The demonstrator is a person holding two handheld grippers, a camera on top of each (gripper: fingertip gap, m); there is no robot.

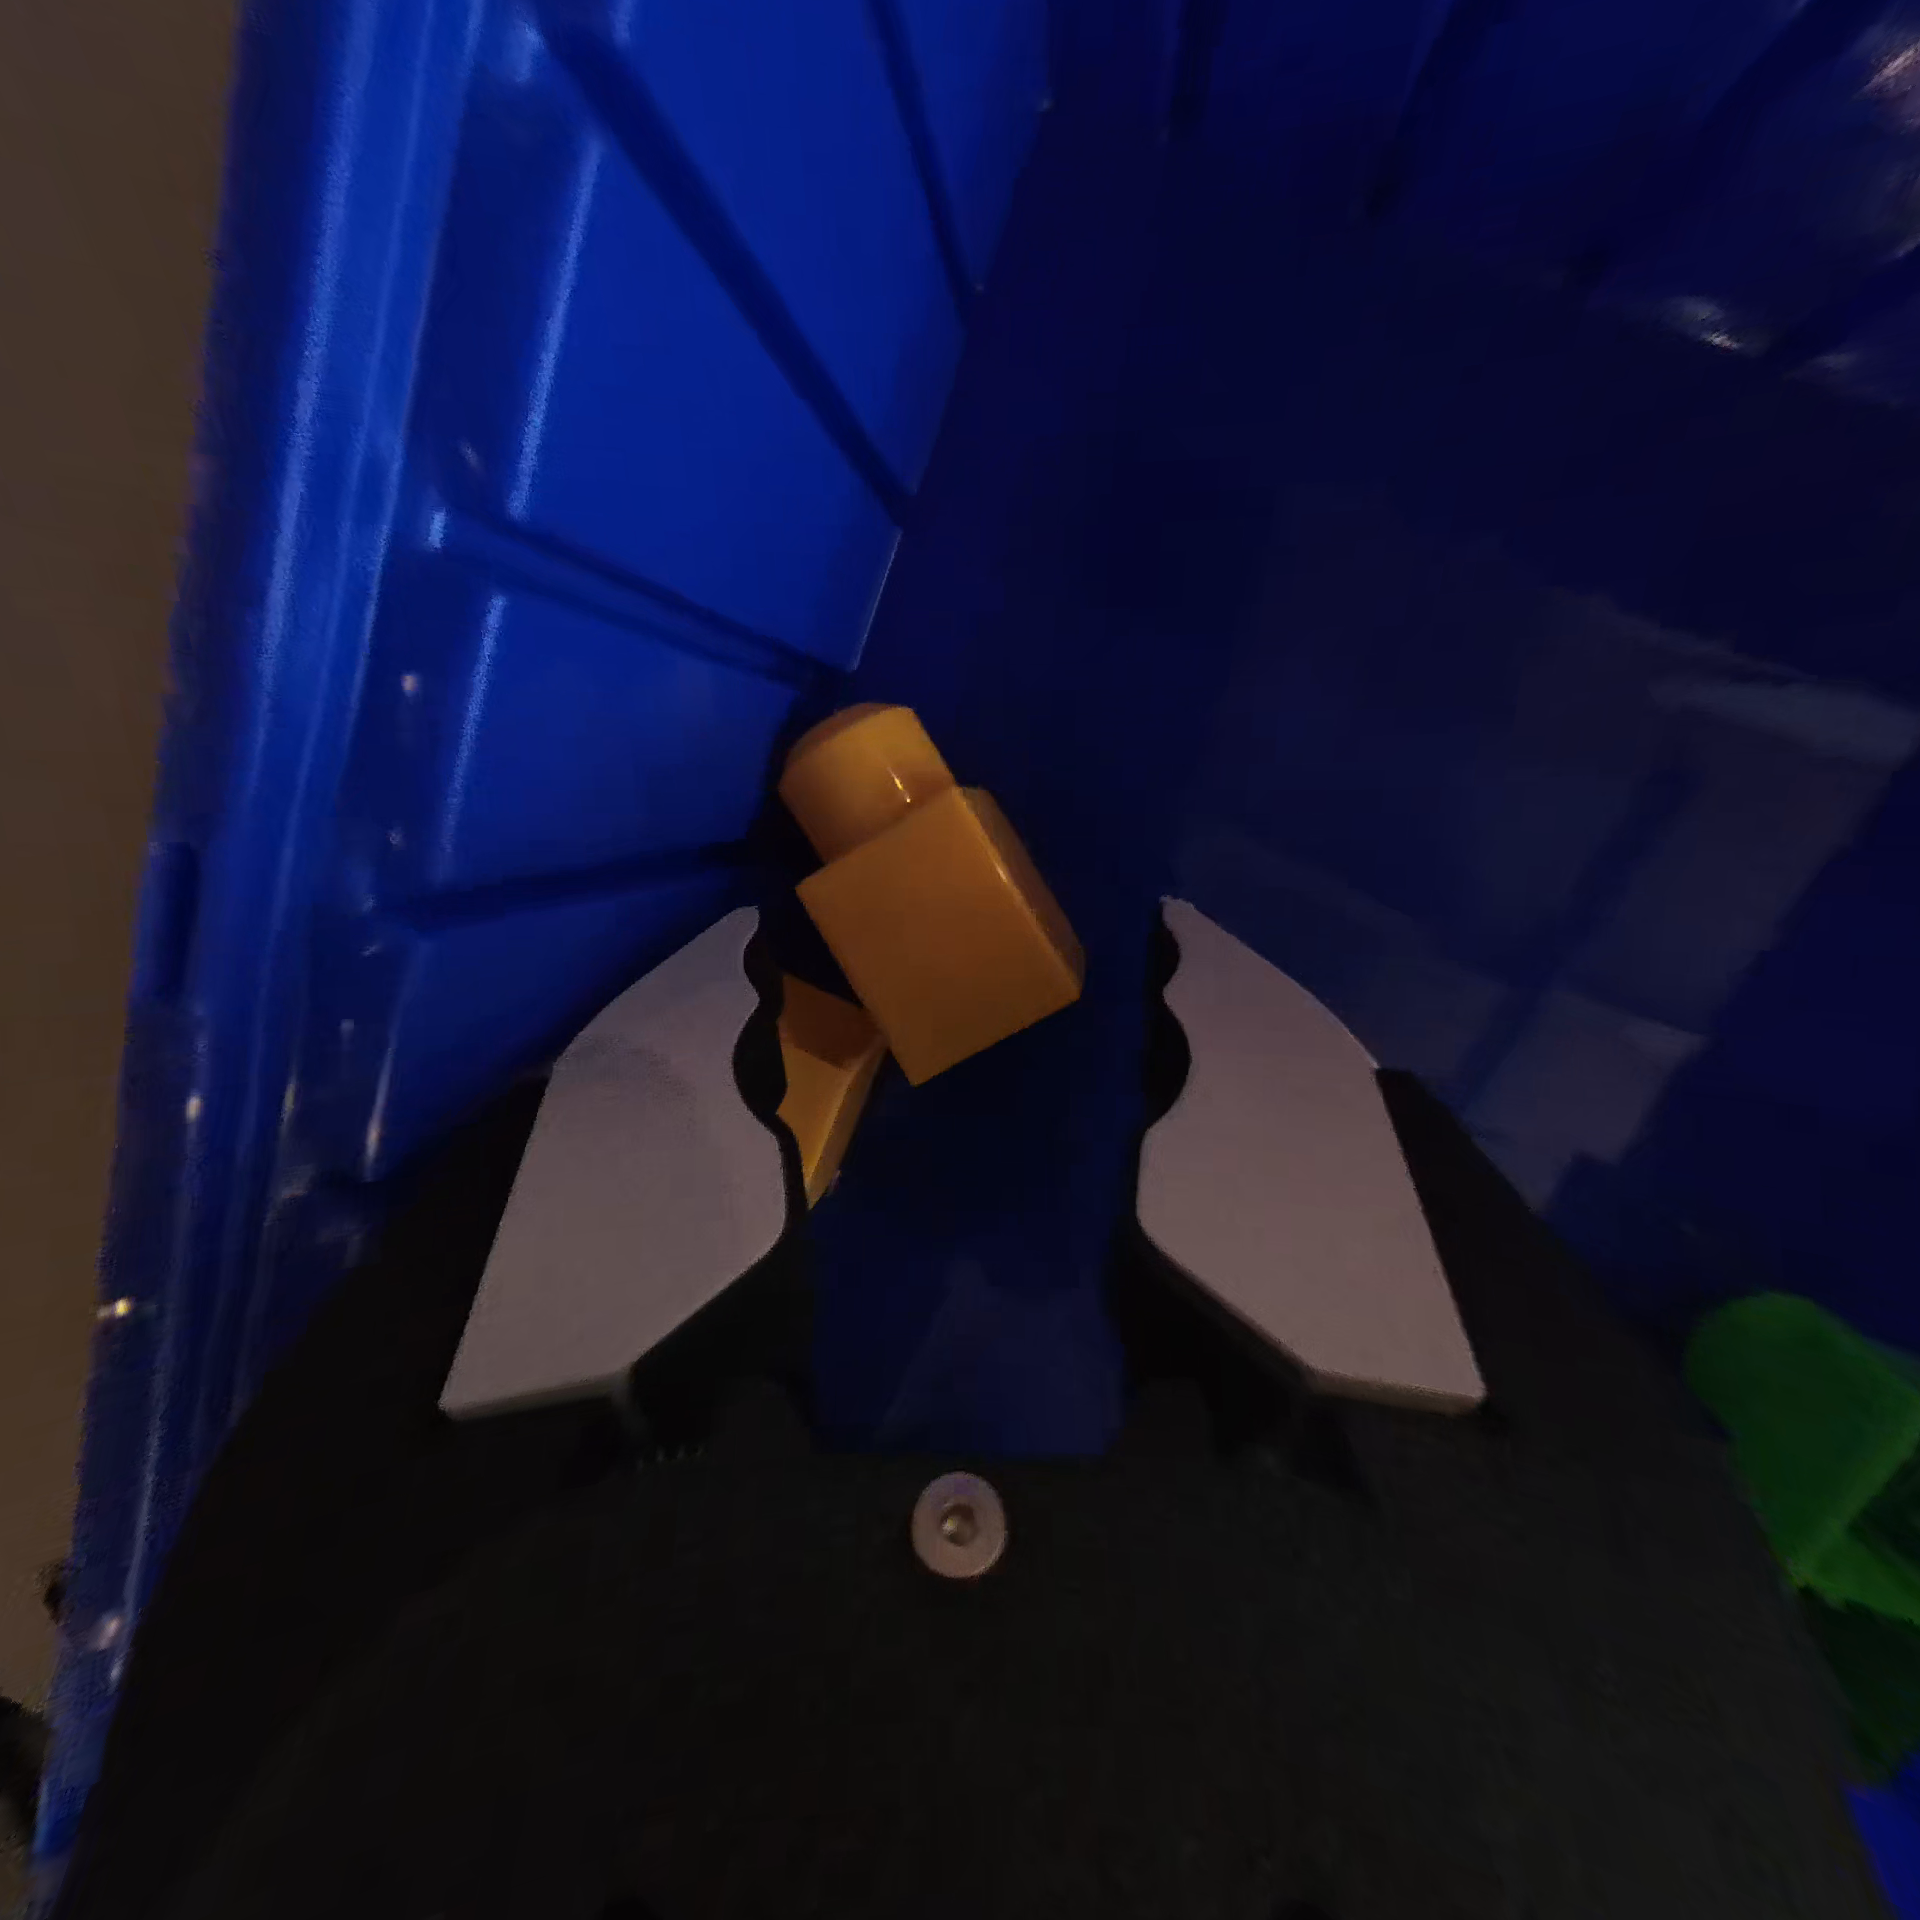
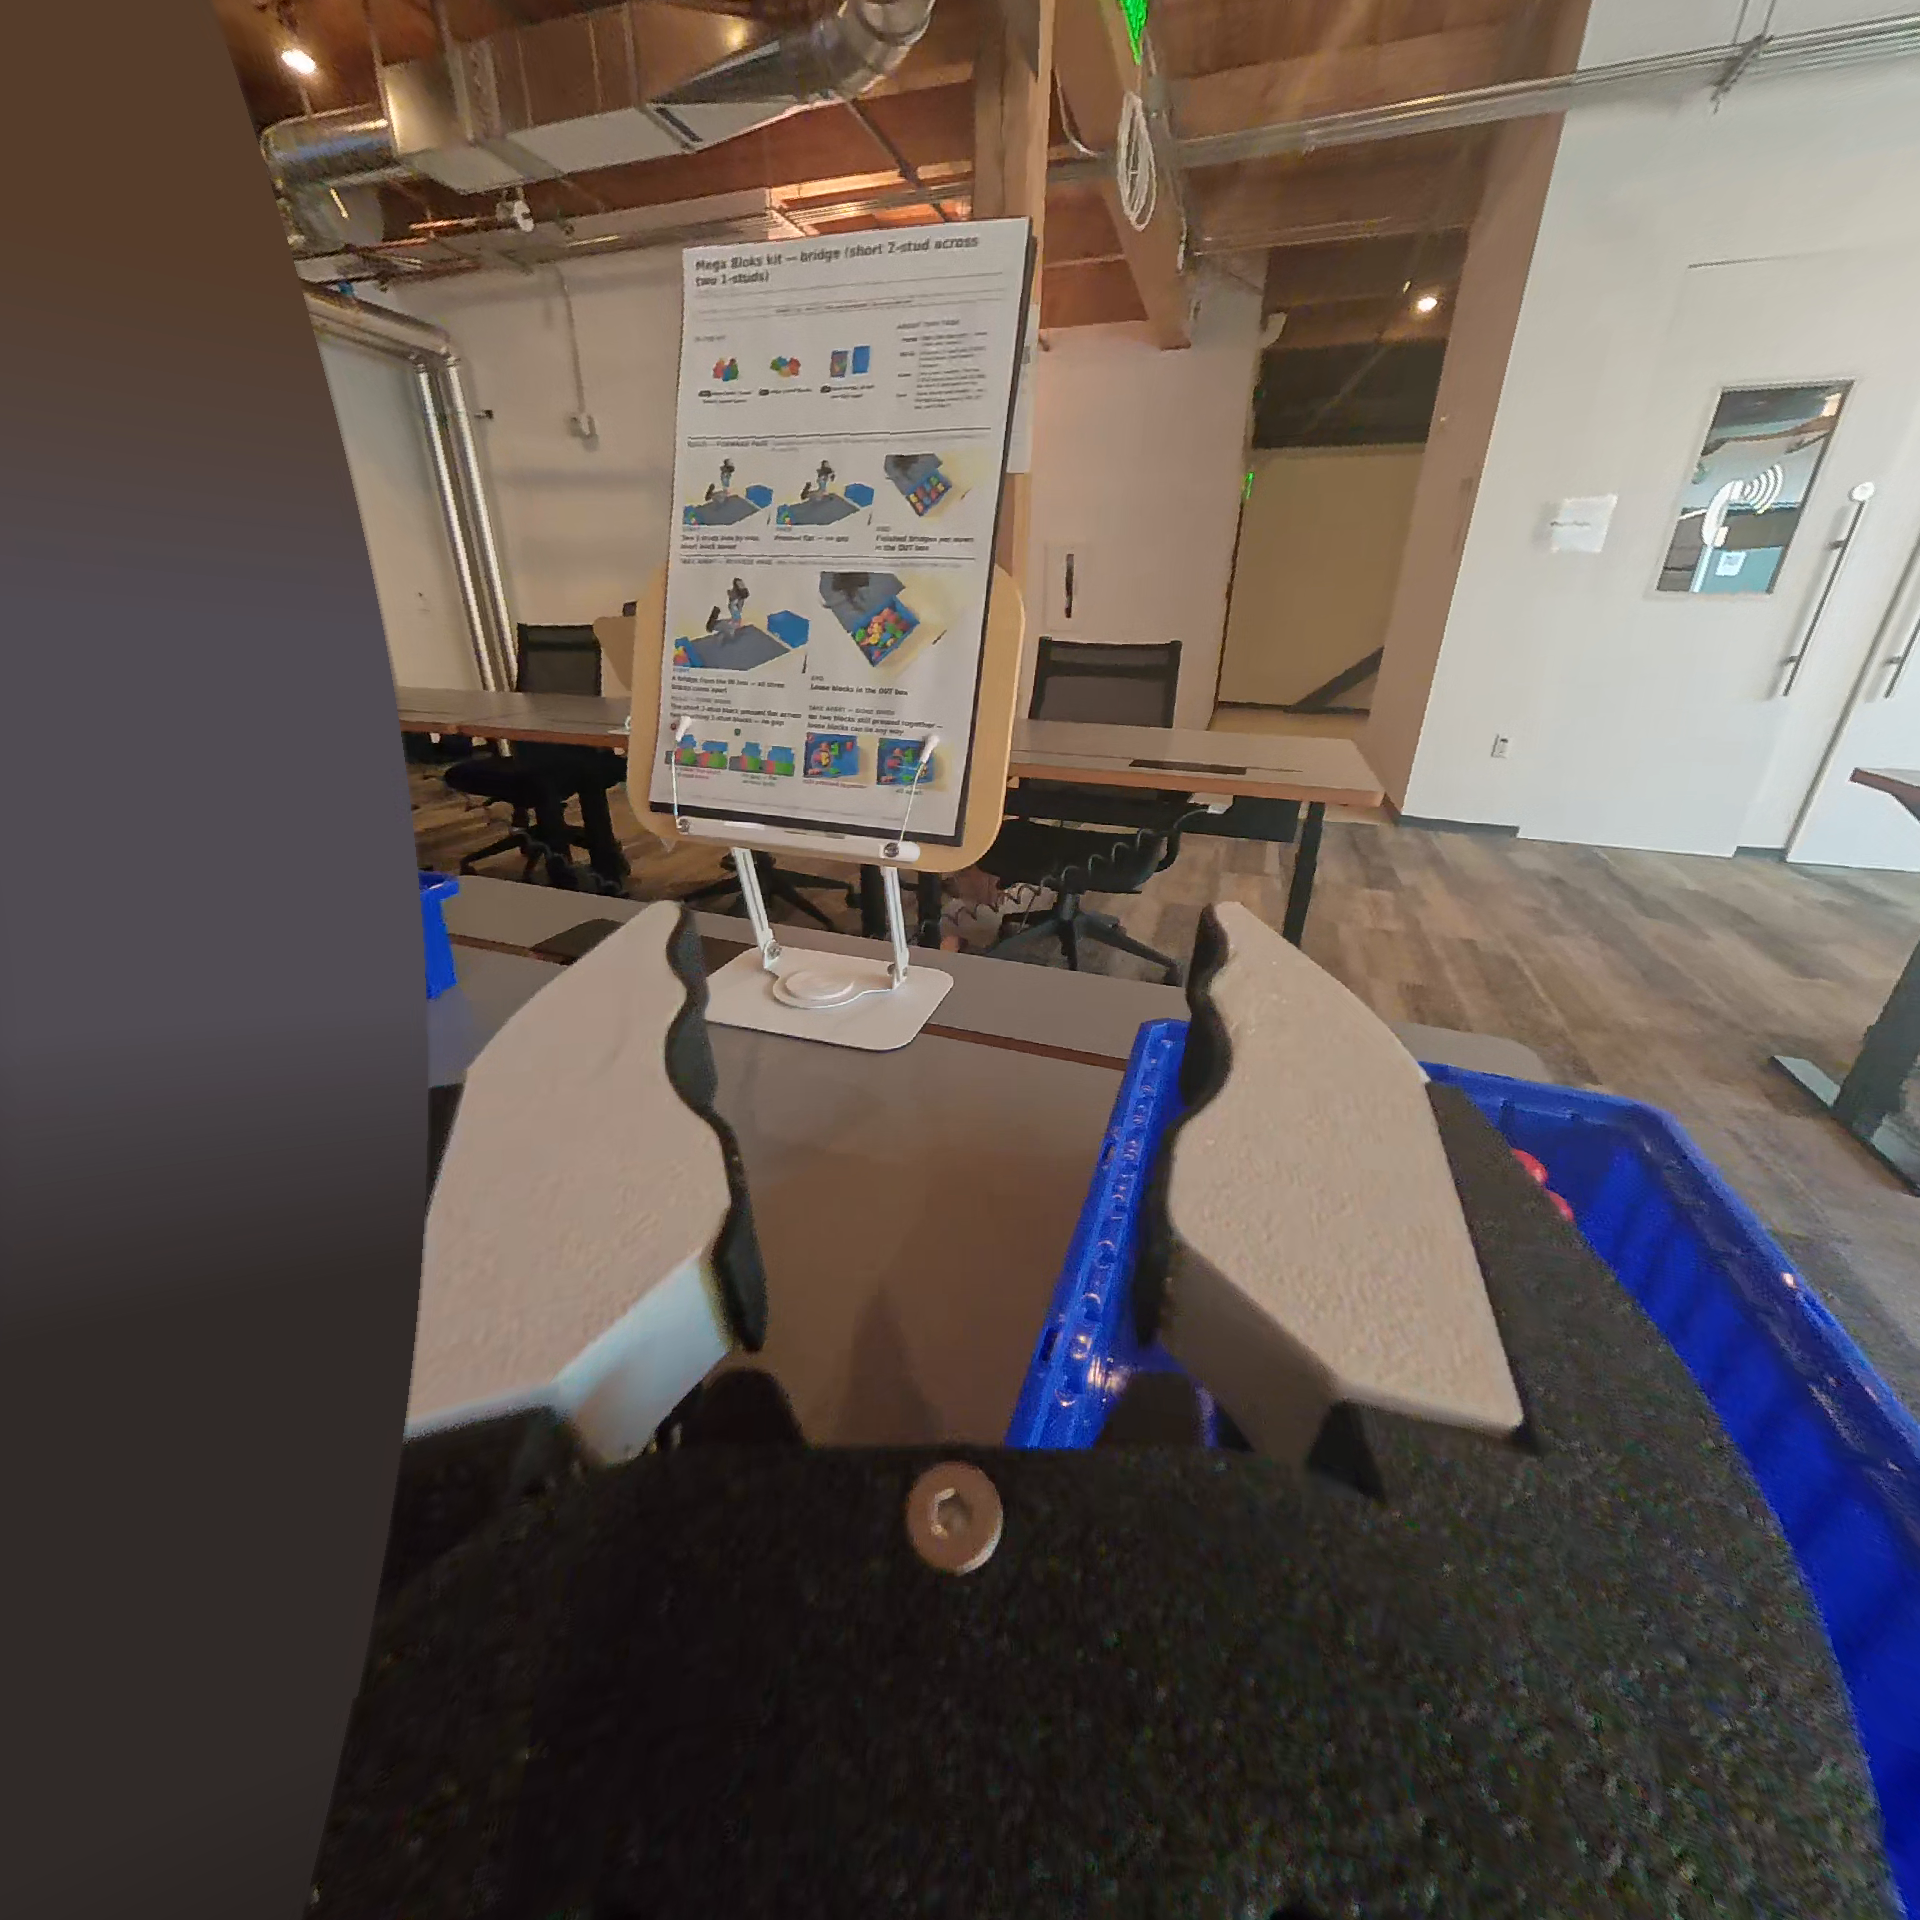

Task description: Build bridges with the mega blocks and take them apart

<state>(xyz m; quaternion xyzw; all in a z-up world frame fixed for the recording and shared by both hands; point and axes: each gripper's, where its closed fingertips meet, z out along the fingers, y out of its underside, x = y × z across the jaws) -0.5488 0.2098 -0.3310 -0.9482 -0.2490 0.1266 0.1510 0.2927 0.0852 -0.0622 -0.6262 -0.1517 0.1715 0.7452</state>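
The left gripper (image 1: 956, 935) is spread wide inside a blue bin (image 1: 582, 582), its fingers empty. A yellow one-stud block (image 1: 925, 914) sits at the frame's centre between the fingertips, nearer the left finger, tilted, its stud toward the bin's ribbed wall; whether it touches the finger I cannot tell. A green block (image 1: 1808, 1444) shows at the lower right edge. The right gripper (image 2: 940, 940) is also spread and empty, above a grey table (image 2: 914, 1164). A second blue bin (image 2: 1683, 1247) lies at the right, an instruction sheet on a stand (image 2: 842, 520) upper centre.
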